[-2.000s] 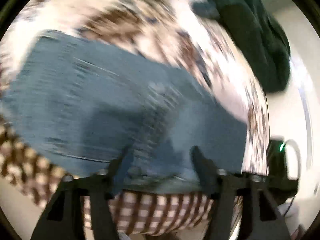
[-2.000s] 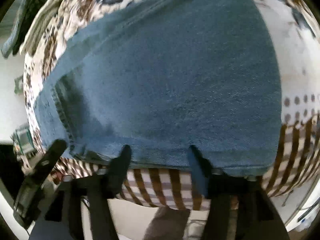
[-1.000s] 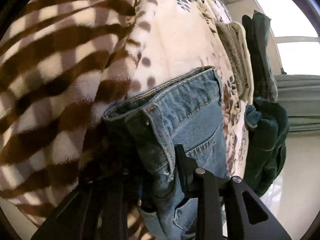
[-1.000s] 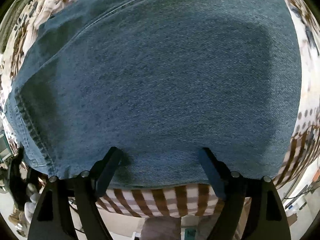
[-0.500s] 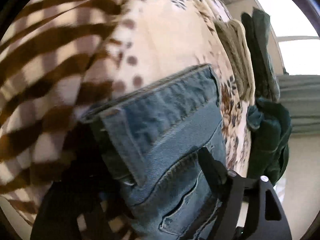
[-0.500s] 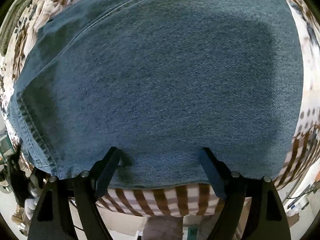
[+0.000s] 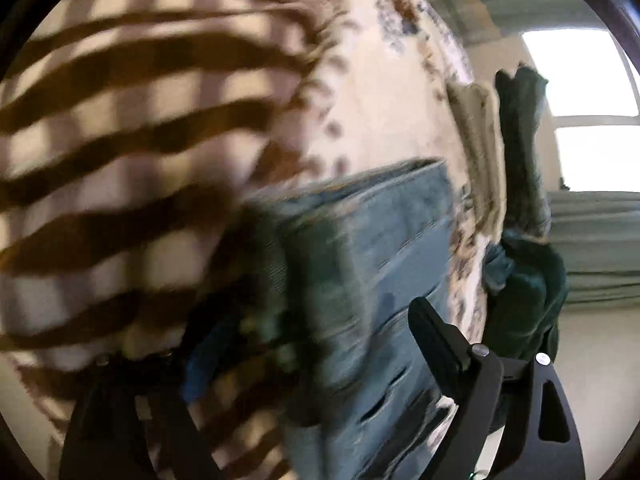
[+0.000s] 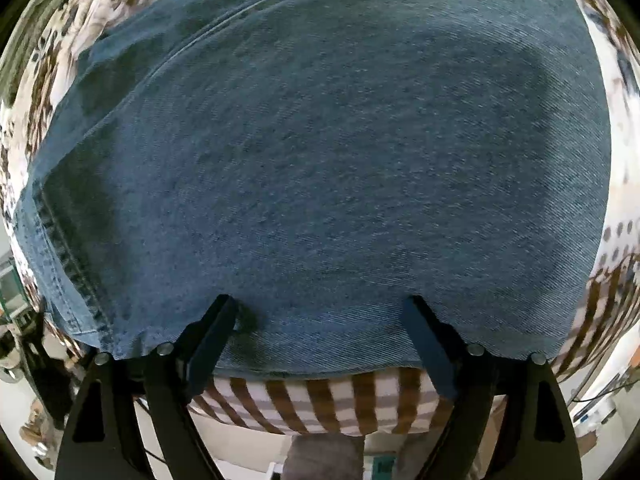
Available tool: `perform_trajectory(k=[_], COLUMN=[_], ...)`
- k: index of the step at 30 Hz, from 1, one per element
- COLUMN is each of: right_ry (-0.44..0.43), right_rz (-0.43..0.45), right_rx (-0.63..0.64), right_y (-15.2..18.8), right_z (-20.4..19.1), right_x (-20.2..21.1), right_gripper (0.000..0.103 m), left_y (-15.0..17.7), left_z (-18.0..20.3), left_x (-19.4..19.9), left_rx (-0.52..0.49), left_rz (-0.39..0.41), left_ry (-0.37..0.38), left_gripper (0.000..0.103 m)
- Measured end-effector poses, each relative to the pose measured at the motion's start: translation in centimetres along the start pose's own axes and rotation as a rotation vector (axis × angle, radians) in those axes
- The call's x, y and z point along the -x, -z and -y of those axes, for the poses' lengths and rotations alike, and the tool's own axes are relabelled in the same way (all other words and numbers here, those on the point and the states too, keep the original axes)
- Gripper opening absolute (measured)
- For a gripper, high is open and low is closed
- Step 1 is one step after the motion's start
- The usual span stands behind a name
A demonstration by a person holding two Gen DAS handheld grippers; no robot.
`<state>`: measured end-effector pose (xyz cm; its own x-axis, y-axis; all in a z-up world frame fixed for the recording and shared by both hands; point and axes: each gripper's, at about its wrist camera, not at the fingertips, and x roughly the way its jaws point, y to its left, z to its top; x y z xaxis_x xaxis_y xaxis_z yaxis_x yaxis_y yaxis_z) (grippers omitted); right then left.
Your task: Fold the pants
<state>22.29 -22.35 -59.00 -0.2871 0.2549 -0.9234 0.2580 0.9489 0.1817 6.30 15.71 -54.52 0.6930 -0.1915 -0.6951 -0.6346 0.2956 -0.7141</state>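
Observation:
Blue denim pants (image 8: 320,168) lie folded flat on a brown-and-cream patterned blanket (image 8: 320,404). My right gripper (image 8: 320,312) is open, its fingertips (image 8: 224,312) resting at the near folded edge of the denim. In the blurred left wrist view the pants (image 7: 372,264) show their waistband end. My left gripper (image 7: 320,328) is open; its right finger (image 7: 436,332) lies over the denim and its left finger is hidden in shadow and blur beside the waistband.
The blanket (image 7: 132,132) covers a bed. A beige folded garment (image 7: 480,152) and dark green clothes (image 7: 524,280) lie at the bed's far edge. A bright window (image 7: 580,80) is behind them. Floor and clutter show below the bed edge (image 8: 328,456).
My left gripper had closed on the waistband a second ago, then opened wide and let it go; the view is now blurred from motion. My right gripper has stayed open at the fold edge.

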Motion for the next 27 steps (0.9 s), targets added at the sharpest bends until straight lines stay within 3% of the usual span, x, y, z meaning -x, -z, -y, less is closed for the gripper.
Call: perform_trajectory(k=[3, 7, 14, 15, 16, 17, 23, 27], right_ry=[0.007, 0.019, 0.021, 0.013, 0.006, -0.004, -0.039, -0.022], right_rz=[0.001, -0.001, -0.006, -0.003, 0.001, 0.008, 0.092, 0.149], right_rx=[0.016, 0.026, 0.016, 0.01, 0.004, -0.004, -0.025, -0.005], right_y=[0.2, 0.3, -0.1, -0.1, -0.2, 0.0, 0.6, 0.9], right_z=[-0.1, -0.2, -1.0, -1.0, -0.8, -0.7, 0.1, 0.8], right_x=[0.0, 0.0, 0.0, 0.2, 0.3, 0.4, 1.8, 3.2], right_gripper=[0.091, 0.091, 0.091, 0.091, 0.091, 0.091, 0.091, 0.091], left_y=[-0.3, -0.3, -2.3, -2.3, -2.2, -2.0, 0.3, 3.7], left_z=[1.8, 3.1, 1.4, 2.0, 2.4, 3.0, 7.9, 13.0], left_x=[0.3, -0.1, -3.9, -3.7, -3.5, -3.3, 0.1, 3.1], left_rx=[-0.044, -0.098, -0.052, -0.077, -0.1, -0.127, -0.266, -0.385], left_rz=[0.042, 0.059, 0.022, 0.032, 0.038, 0.039, 0.1, 0.114], left_ry=[0.051, 0.099, 0.105, 0.103, 0.108, 0.118, 0.101, 0.154], left_gripper=[0.086, 0.07, 0.069, 0.063, 0.041, 0.037, 0.034, 0.033])
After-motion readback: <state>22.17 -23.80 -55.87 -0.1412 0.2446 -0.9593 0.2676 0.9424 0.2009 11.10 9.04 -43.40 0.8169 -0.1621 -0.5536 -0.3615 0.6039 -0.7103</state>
